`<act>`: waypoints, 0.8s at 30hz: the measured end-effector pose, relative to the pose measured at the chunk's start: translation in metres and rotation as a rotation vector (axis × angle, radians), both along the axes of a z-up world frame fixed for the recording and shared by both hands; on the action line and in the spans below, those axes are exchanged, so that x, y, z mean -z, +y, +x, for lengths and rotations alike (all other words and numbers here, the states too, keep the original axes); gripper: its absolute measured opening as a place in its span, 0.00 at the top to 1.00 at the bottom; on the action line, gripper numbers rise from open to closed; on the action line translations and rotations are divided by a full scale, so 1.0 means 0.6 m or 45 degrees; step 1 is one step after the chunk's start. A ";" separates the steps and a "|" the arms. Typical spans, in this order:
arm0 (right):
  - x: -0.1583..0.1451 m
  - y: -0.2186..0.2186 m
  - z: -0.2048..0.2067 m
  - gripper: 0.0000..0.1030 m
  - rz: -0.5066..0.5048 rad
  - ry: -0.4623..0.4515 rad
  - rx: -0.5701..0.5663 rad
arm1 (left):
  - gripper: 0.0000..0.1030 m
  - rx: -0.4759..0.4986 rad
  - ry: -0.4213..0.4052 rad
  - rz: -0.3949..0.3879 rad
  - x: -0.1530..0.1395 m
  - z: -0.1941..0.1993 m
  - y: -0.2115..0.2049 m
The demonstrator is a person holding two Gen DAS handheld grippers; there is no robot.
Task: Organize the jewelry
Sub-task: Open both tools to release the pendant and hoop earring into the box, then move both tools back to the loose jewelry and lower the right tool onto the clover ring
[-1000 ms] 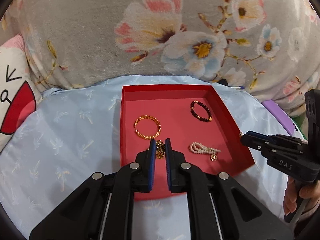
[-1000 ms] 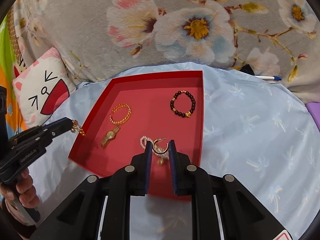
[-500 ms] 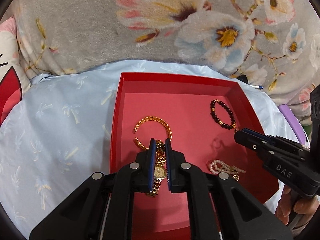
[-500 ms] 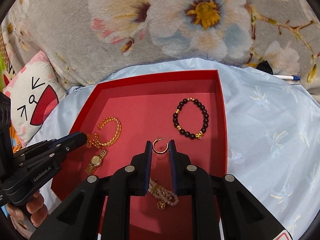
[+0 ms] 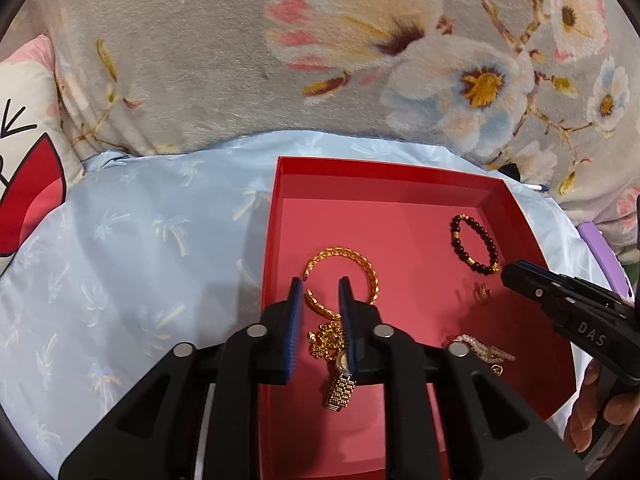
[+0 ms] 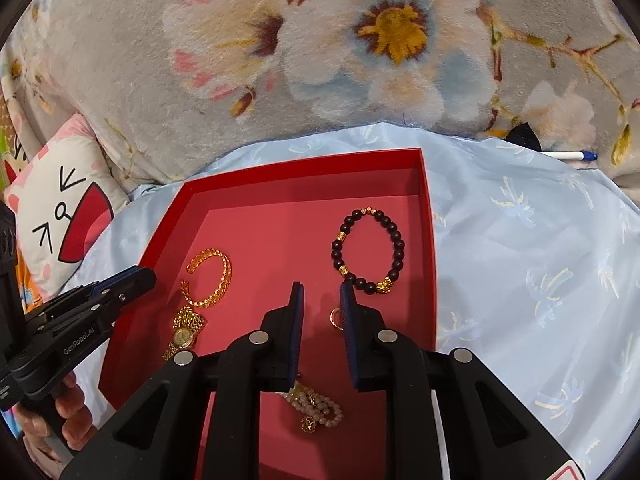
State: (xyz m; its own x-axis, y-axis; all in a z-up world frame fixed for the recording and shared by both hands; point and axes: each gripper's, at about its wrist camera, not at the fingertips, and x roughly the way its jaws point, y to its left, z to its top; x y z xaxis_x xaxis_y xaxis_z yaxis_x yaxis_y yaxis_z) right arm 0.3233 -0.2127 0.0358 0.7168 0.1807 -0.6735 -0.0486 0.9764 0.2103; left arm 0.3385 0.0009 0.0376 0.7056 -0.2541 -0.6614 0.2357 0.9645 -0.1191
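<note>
A red tray [image 5: 272, 240] lies on a pale blue cloth. My left gripper [image 5: 320, 284] hovers low over its left part with jaws opening. Nothing is pressed between the pads. The gold watch [image 5: 338, 376] lies on the tray floor under them, next to a gold bangle [image 5: 352, 272]. My right gripper [image 6: 322, 288] is over the tray's right part, jaws opening too. A small gold hoop earring [image 6: 335, 318] rests on the floor beside its right finger. A dark bead bracelet [image 6: 368, 248] and a pearl bracelet [image 6: 316, 404] also lie in the tray.
A grey flowered blanket [image 5: 240, 60] rises behind the tray. A white and red cat cushion [image 6: 68, 216] sits at the left, and a pen [image 6: 572, 155] lies at the back right. A hand [image 5: 600, 412] holds the right gripper's grip.
Both grippers moved forward and down over the tray. The left let go of the gold watch and the right let go of the hoop earring. Both pairs of jaws have spread.
</note>
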 end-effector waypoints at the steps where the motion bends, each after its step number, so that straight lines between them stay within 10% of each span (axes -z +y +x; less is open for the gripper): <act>1: -0.004 -0.003 -0.003 0.81 0.009 -0.006 0.001 | 0.78 -0.001 -0.001 -0.006 -0.002 -0.001 0.002; 24: 0.009 -0.001 -0.289 0.69 -0.047 0.038 -0.009 | 0.49 0.032 0.031 0.029 0.020 -0.240 0.048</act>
